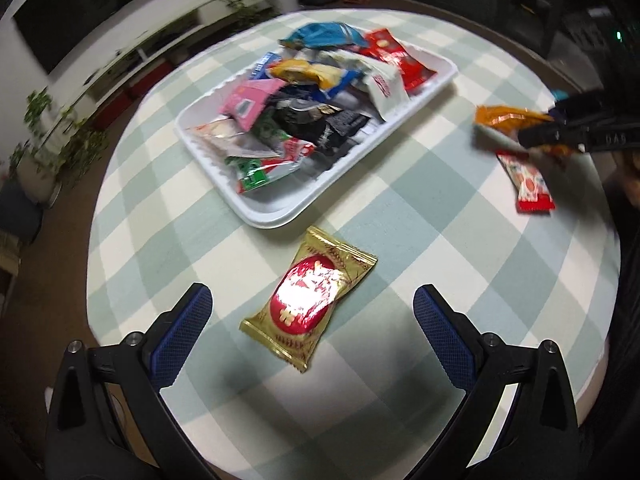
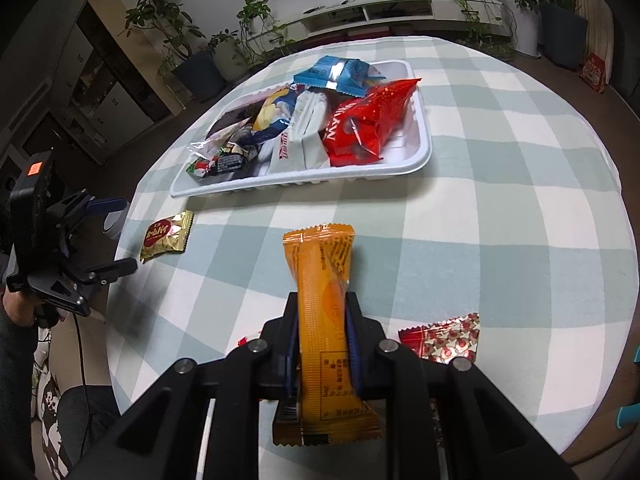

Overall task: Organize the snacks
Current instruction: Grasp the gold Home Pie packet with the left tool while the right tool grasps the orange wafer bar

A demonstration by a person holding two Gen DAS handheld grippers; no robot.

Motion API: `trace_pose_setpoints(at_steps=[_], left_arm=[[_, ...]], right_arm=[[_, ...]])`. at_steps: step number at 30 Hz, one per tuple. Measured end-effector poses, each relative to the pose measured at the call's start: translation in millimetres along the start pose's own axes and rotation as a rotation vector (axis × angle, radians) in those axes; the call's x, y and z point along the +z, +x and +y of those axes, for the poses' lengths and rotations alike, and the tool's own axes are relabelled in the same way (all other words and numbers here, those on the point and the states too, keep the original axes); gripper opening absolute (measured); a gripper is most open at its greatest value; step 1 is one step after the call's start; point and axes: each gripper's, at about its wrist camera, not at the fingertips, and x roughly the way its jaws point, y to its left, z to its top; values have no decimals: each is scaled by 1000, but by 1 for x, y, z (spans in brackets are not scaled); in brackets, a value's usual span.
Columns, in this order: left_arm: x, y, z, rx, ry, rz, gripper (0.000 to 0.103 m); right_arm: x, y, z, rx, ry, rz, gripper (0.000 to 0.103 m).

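A white tray (image 1: 276, 210) holds several snack packets; it also shows in the right wrist view (image 2: 420, 160). A gold and red packet (image 1: 310, 298) lies on the checked tablecloth just in front of my left gripper (image 1: 312, 300), which is open and empty with a finger on each side of it. The same packet (image 2: 167, 235) shows near the left gripper (image 2: 116, 236) in the right wrist view. My right gripper (image 2: 322, 320) is shut on an orange packet (image 2: 324, 304) and holds it above the table. It also shows in the left wrist view (image 1: 532, 138) with the orange packet (image 1: 508, 118).
A red and white packet (image 1: 528, 184) lies on the table under the right gripper, also seen in the right wrist view (image 2: 444, 338). The round table edge (image 1: 96, 240) is close on the left. Potted plants (image 2: 256, 28) and a low shelf stand beyond the table.
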Motion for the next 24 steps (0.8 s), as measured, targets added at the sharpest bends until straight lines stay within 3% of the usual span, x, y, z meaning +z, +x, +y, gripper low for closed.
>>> trace_pose_setpoints(at_steps=[2,6,14,19,24], left_arm=[[5,13,-1,7,34,43,100],[5,36,1,-5,52,130,74],[-7,37,15,-122,-94,112,50],[-8,32,5,-103,-146,126,33],[-12,27,-5,-91,-238,114,29]], right_arm=[[0,0,0,5,0,1,22],[1,2,-1,13,5,3,22],[2,3,0,29,8,5,22],[3,1,-3,26,22,-4,22],[3,2,-4,24,27,-11,22]])
